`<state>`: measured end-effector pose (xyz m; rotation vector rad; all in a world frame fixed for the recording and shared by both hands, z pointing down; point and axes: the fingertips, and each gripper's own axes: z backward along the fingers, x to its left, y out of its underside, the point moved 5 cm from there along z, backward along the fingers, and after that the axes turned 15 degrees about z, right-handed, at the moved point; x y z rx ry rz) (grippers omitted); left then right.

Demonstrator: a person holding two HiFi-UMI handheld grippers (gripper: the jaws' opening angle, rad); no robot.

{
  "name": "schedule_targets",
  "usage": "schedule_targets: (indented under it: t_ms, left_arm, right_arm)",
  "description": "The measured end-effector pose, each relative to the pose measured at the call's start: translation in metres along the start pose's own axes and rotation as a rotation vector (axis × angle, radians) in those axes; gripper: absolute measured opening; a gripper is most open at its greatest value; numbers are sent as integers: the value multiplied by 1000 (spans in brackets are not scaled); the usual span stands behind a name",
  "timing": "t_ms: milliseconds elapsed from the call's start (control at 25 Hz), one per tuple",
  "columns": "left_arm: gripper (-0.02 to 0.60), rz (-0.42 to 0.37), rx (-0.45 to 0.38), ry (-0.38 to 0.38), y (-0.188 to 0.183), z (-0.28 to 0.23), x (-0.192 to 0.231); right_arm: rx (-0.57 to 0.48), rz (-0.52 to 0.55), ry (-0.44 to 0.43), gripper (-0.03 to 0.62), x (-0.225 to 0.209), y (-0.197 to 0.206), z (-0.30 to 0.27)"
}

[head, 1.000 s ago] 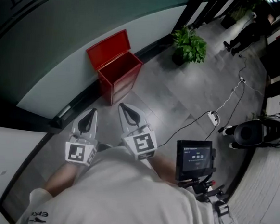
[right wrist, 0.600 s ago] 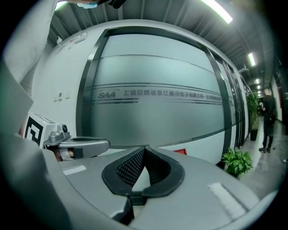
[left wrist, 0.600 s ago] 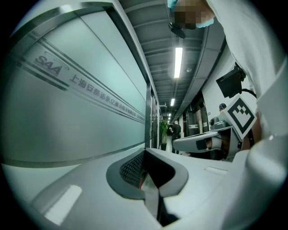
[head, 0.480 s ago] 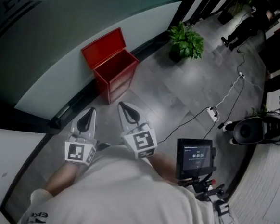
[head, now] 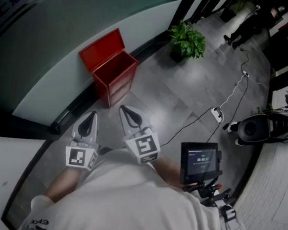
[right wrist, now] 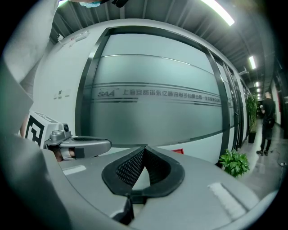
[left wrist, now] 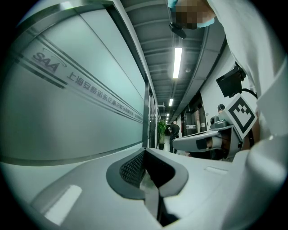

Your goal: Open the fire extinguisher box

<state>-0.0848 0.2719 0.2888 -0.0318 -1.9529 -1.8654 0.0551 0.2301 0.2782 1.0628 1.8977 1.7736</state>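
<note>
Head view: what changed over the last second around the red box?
The red metal box and the potted green plant slid slightly left and up in the picture; the viewpoint shifted, not them. Nothing was taken or released. The lid stays up; left gripper and right gripper stay shut and empty.

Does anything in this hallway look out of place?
The red box by the glass wall has its lid flipped up, and a cable with a power strip trails loose across the floor. Nothing looks spilled or broken.

Red painted-metal box point(head: 119, 83) stands on smooth, glossy grey floor tiles point(head: 185, 93).
</note>
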Motion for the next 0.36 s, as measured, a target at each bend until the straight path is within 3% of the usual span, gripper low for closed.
schedule_targets:
  t_ms: [360]
  left_arm:
    - [3,-10,25,31,1,-3,1]
  right_arm:
    - [5,6,3,12,3,3,-3]
